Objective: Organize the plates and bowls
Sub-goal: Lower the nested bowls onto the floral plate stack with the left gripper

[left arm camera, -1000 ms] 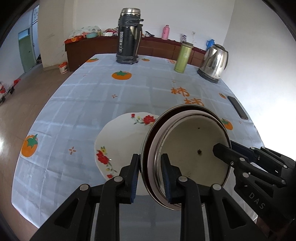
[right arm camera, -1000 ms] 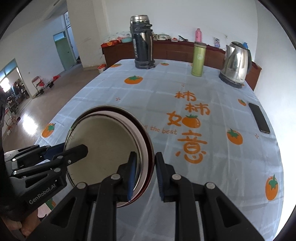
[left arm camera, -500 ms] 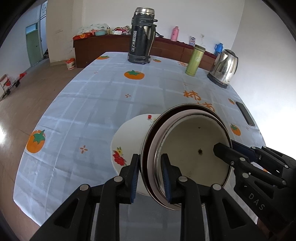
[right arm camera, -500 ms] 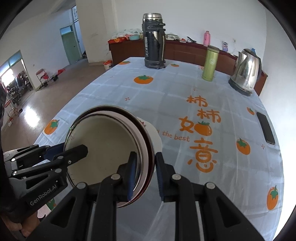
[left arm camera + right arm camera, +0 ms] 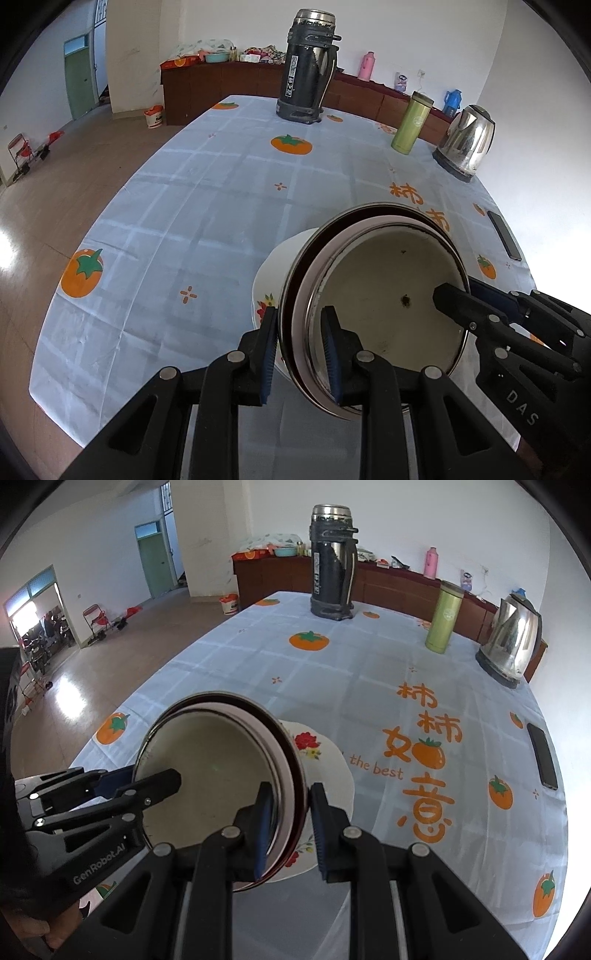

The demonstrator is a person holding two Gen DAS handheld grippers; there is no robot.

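**Both grippers grip the bowls**

Our left gripper (image 5: 300, 349) clamps the stacked bowls' (image 5: 384, 295) left rim, narrowly open; our right gripper (image 5: 290, 827) pinches the opposite rim. The bowls hang tilted above the flowered plate (image 5: 325, 760) on the table (image 5: 369, 672).

The left gripper (image 5: 92, 805) reads "GenRobot.AI", the right gripper (image 5: 517, 332) "DAS", and the tablecloth (image 5: 351, 672) "the best" at centre frame.
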